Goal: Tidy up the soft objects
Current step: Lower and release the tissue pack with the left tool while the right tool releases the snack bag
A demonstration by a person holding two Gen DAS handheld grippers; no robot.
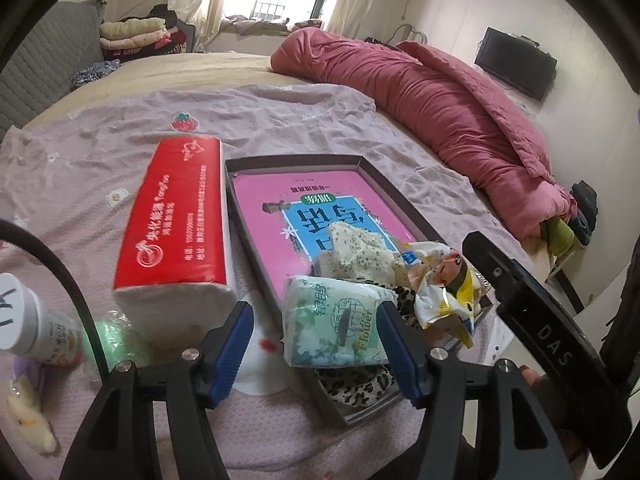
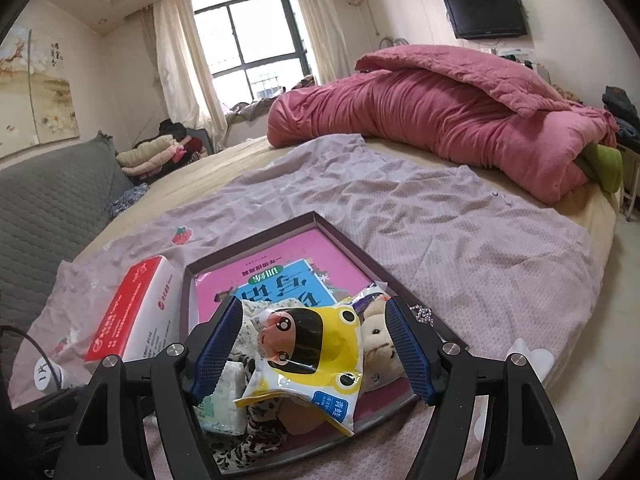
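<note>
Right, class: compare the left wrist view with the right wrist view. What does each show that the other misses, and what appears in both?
Only the left wrist view shows the small plush toy at the lower left edge. Only the right wrist view shows the teddy bear in the tray and the wall painting. Both show the red tissue pack, the green tissue packet, the yellow cartoon packet and the pink quilt.

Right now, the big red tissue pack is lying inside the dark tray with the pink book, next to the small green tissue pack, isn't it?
Not quite. The red tissue pack lies outside the tray, on the cloth beside its left edge, as the left wrist view shows. The pink book is in the tray, and the small green tissue pack sits at the tray's near end.
</note>
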